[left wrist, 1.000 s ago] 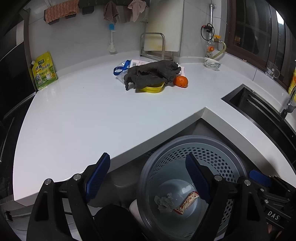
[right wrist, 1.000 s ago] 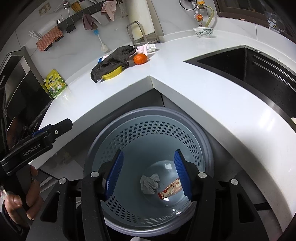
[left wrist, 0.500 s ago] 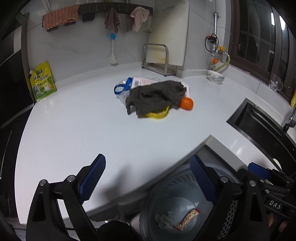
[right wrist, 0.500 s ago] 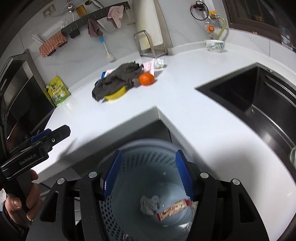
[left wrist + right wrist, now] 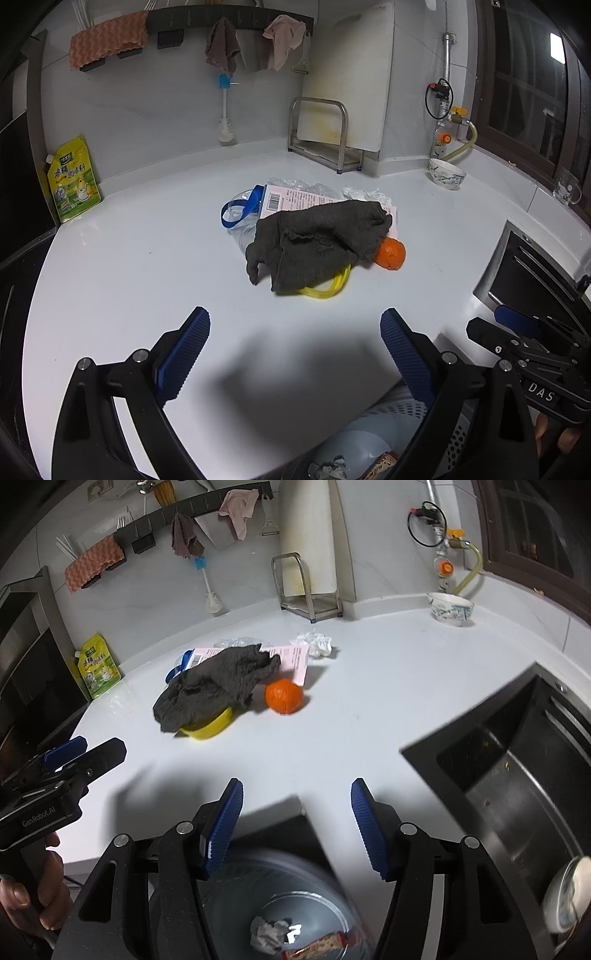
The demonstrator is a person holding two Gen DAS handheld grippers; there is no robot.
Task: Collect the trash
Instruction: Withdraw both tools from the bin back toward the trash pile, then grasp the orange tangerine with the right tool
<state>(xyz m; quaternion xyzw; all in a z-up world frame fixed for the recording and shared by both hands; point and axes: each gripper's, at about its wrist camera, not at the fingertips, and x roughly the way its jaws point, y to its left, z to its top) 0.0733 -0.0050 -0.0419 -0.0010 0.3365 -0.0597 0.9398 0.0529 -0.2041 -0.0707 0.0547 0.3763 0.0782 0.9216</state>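
- Worktop (image 5: 110, 295) carries the remaining clutter toward its back edge, ahead of both grippers; bin (image 5: 280, 904) sits below its front corner, already holding scraps
- Crumpled tissue (image 5: 314, 642) lies behind the orange (image 5: 283, 696); right gripper (image 5: 295, 823), half-open and empty, seems nearer
- Left gripper (image 5: 295, 350), jaws just widened, holds nothing

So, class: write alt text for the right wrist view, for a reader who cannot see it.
The open right gripper points across a white counter at a dark cloth draped over a yellow bowl, beside an orange. Below, a bin holds trash.
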